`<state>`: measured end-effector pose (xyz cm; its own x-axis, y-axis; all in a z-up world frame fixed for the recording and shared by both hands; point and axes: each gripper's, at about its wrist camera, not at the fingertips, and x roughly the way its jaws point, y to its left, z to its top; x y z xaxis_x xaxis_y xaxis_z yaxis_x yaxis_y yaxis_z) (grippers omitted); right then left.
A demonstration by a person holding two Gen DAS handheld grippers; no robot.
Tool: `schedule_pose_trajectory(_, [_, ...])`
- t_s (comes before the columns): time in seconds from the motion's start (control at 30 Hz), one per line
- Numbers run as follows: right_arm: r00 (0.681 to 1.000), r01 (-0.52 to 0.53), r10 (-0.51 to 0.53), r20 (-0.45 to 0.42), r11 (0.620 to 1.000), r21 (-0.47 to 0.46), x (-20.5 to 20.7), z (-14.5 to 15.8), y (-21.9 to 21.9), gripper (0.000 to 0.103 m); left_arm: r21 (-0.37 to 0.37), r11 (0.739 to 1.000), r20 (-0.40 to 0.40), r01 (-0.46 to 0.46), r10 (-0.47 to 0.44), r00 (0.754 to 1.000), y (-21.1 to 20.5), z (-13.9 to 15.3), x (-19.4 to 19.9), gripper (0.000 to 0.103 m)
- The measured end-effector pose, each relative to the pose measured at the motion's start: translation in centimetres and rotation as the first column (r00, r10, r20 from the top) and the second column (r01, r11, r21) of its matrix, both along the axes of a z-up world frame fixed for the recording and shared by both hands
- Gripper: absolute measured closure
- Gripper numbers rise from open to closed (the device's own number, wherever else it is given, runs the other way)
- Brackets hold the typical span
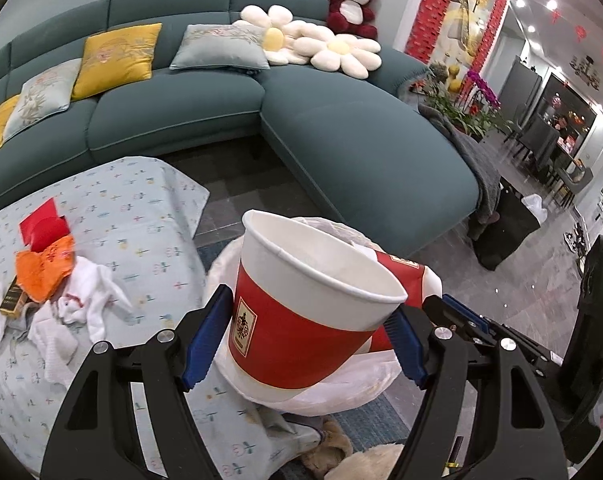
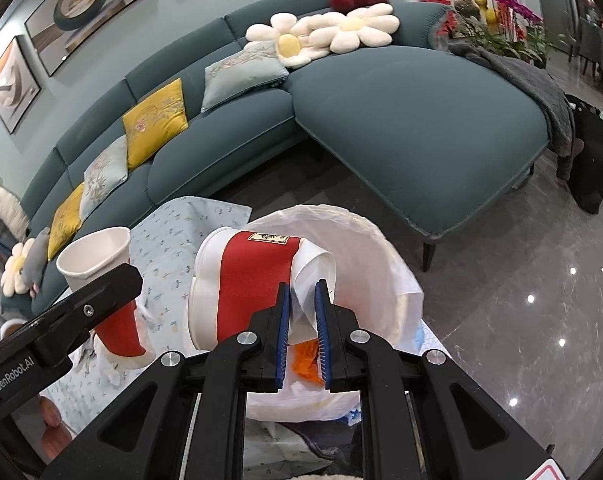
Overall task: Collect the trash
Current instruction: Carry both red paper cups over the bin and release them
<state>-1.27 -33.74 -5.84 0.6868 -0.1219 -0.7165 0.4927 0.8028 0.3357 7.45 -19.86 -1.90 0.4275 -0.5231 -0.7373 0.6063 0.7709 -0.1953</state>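
The left gripper (image 1: 307, 322) clamps an upright cup (image 1: 297, 312); the right gripper (image 2: 303, 322) pinches a crushed cup's (image 2: 249, 280) rim over the white bag (image 2: 385, 276) — only the left view shows tissues (image 1: 89, 300) on the table (image 1: 141, 216).

Ahead of the tool stands a teal sofa (image 1: 181, 116) with yellow cushions (image 1: 117, 60), flower pillows (image 1: 341, 50) and a red teddy bear (image 1: 351, 2). Orchids (image 1: 483, 88) stand at far right.
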Motion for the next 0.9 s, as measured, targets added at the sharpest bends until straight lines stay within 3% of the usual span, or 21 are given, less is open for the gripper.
schedule_pose_trajectory(0.3, [1.000,0.011,-0.011,0.002,1.000,0.001,-0.3,-0.6,-1.0,0.090,0.003,1.000,-0.016,0.014,-0.014,1.000,-1.5,-0.6,-0.1,0.031])
schedule_pose_trajectory(0.4, [1.000,0.006,-0.006,-0.001,1.000,-0.009,0.2,-0.6,-1.0,0.089,-0.005,1.000,-0.041,-0.004,0.004,0.999,-1.4,-0.7,0.1,0.022])
schedule_pose_trajectory(0.53, [1.000,0.003,-0.003,0.000,1.000,-0.008,0.5,-0.5,-0.7,0.076,-0.022,0.999,-0.043,-0.038,0.037,0.998,-0.7,-0.4,0.5,0.017])
schedule_pose_trajectory(0.9, [1.000,-0.005,0.005,-0.005,1.000,-0.018,0.7,0.3,0.5,0.069,-0.011,0.995,-0.024,-0.098,0.097,0.995,2.2,0.2,1.2,0.016])
